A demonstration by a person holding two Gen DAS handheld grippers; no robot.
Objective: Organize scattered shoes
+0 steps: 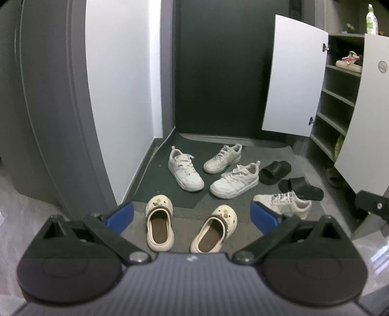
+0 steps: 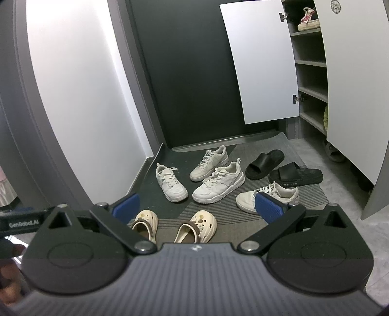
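Left tongs [image 1: 191,214]: spread wide, blue pads, nothing between them; held above the cream clogs.
Right tongs [image 2: 197,206]: spread wide, blue pads, nothing gripped; "GenRobot.AI" reads on the other gripper's body at the left edge of the right wrist view.
Cream clogs [image 1: 159,222]: a pair, side by side on the striped mat [image 1: 184,211], toes pointing away, small charms on top; nearest the cameras.
White sneakers [image 1: 186,170]: four, scattered past the clogs, toes pointing different ways; one lies apart at the right, just beside the slides.
Black slides [image 2: 295,176]: two, near the cabinet; the nearer one carries white lettering on its side, seemingly "PIONEER", hard to read.
Shoe cabinet [image 1: 340,97]: at right, both white doors open, grey shelves; a pink-and-white shoe [image 1: 349,60] sits on an upper shelf.
Bottle [image 1: 372,20]: white with green label, on the cabinet top; writing unreadable.
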